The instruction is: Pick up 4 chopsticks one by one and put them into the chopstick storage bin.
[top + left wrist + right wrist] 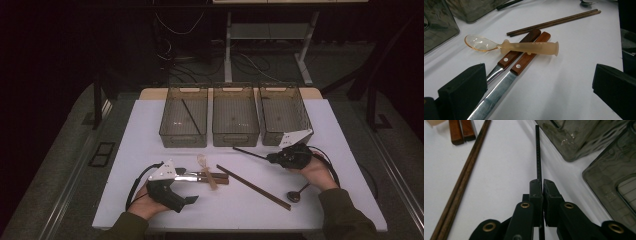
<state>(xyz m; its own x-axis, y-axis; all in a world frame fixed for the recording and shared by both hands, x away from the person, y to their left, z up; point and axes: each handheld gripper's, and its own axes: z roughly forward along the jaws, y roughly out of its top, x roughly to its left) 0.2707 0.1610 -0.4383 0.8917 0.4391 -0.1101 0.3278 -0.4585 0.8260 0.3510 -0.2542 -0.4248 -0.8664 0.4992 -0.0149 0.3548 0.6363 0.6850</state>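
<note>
Nearest my side of the white table [150, 125], my left gripper [192, 200] rests low in the hand with its jaws spread wide and nothing between them; in the left gripper view they stand far apart at the bottom corners, and the two knives [506, 72] run up between them, blade tips cut off by the frame's lower edge. A translucent amber spoon [512, 46] lies across the knives' wooden handles, touching both; the high view gives it as a pale blur, and only the left gripper view lets me read its bowl and flared end. Just beyond lie the brown chopsticks [253, 187], a pair side by side, slanting across the middle of the table. A small dark spoon [296, 194] sits near my right wrist, its handle partly hidden by the hand. My right gripper [268, 158] is pinched tight on a black chopstick [538, 152], which juts forward from the jaws, its rear end lost between them; whether its far tip touches the table I cannot tell. Farthest off stand three smoky bins [235, 122] in a row, and the left one holds another black stick [191, 116] lying aslant.
</note>
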